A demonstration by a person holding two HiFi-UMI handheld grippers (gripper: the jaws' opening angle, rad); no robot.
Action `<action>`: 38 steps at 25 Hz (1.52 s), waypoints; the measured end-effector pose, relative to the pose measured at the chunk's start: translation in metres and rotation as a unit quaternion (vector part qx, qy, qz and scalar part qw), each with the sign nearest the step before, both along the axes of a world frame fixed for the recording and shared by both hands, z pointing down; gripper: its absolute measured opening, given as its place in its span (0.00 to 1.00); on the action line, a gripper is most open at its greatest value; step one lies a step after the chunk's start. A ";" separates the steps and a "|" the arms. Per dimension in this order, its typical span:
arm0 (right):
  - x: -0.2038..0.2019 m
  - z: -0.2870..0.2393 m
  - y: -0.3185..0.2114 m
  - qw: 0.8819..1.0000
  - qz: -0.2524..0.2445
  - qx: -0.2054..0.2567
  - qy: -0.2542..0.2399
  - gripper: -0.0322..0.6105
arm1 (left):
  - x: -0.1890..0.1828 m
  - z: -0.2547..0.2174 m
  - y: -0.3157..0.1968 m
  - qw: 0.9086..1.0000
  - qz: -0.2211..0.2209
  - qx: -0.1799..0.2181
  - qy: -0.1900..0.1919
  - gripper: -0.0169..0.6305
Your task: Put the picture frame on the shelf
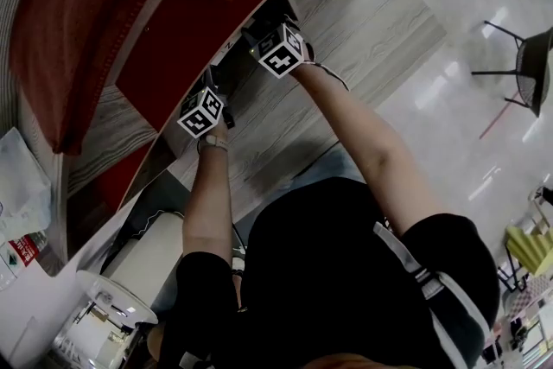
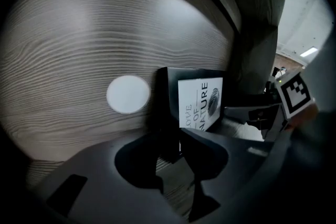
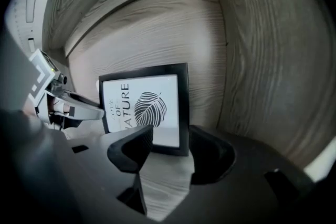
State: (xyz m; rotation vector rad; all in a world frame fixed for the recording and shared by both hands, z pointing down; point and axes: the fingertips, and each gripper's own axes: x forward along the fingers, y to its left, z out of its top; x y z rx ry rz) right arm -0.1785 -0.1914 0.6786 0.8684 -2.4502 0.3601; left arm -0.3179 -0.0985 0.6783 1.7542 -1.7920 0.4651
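Observation:
The picture frame (image 3: 144, 107) is black with a white leaf print and stands on the wooden shelf (image 3: 163, 181), leaning on the back panel. My right gripper (image 3: 172, 150) is open, its jaws either side of the frame's lower right corner without pinching it. The frame (image 2: 197, 102) shows slantwise in the left gripper view. My left gripper (image 2: 170, 152) has its jaws tight on the frame's lower left corner. In the head view both grippers reach into the dark shelf bay, left gripper (image 1: 210, 86) and right gripper (image 1: 268, 34), and the frame is hidden there.
A wooden side wall (image 3: 273, 60) closes the bay just right of the frame. A red knitted cloth (image 1: 69, 30) lies on a neighbouring shelf with red panels (image 1: 199, 30). A plastic bag (image 1: 22, 186) and a white bin (image 1: 112, 307) are at the left; a chair (image 1: 531, 65) stands far right.

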 end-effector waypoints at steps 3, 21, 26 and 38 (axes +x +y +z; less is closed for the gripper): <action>0.006 -0.004 0.013 1.000 0.002 -0.011 0.002 0.35 | -0.001 -0.008 0.008 1.000 -0.020 -0.003 0.006 0.19; 0.086 -0.086 0.080 0.994 -0.077 -0.072 0.008 0.08 | 0.092 -0.078 0.065 0.998 -0.017 -0.043 0.047 0.04; 0.122 -0.122 0.096 0.993 -0.082 -0.083 -0.024 0.07 | 0.124 -0.119 0.070 0.998 0.007 -0.012 0.058 0.04; 0.186 -0.222 0.110 0.994 -0.073 -0.028 -0.072 0.06 | 0.185 -0.228 0.076 0.987 0.090 0.102 0.083 0.04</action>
